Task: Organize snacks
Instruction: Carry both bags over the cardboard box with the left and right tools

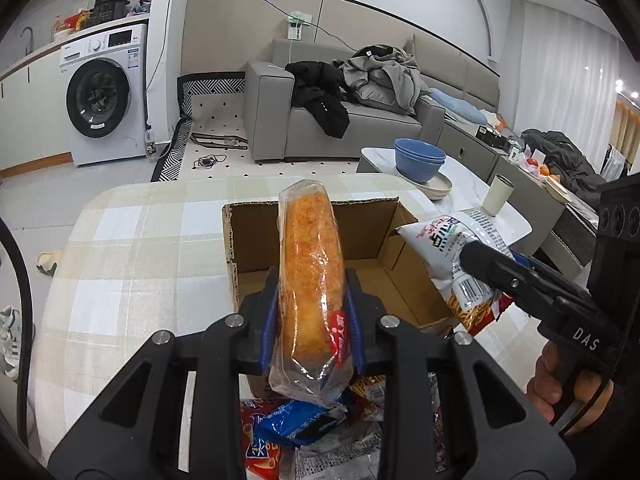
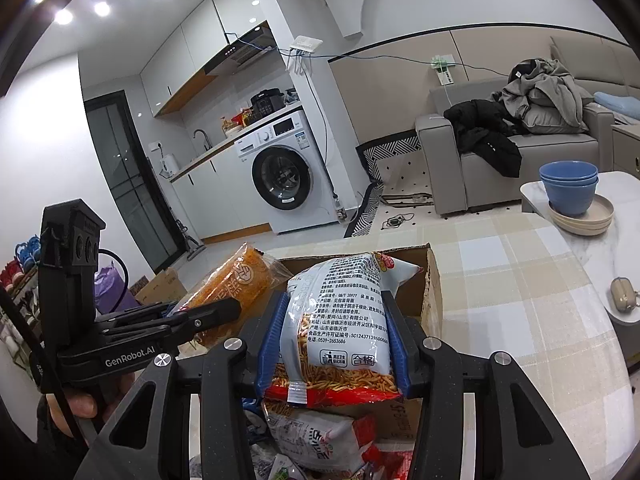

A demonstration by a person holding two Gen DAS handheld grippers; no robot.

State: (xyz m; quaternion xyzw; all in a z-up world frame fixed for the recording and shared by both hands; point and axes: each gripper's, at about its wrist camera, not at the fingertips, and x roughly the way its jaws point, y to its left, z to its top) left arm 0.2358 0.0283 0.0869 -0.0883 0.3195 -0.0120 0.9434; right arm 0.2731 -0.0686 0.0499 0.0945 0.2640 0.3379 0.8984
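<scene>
My left gripper (image 1: 311,292) is shut on a clear-wrapped orange floss bread roll (image 1: 310,264), held above the open cardboard box (image 1: 248,240) on the checked tablecloth. My right gripper (image 2: 335,320) is shut on a white bag of fried noodle sticks (image 2: 340,320), held over the near right side of the same box (image 2: 434,280). The right gripper with its bag (image 1: 452,240) shows at the right of the left wrist view. The left gripper with the bread roll (image 2: 228,284) shows at the left of the right wrist view. A pile of loose snack packets (image 1: 304,428) lies below both grippers.
A white side table (image 1: 472,168) to the right holds stacked blue bowls (image 1: 419,158) on plates and a cream cup (image 1: 496,194). A small beige pouch (image 2: 622,294) lies on it. A grey sofa (image 1: 360,120) with clothes and a washing machine (image 1: 104,96) stand beyond.
</scene>
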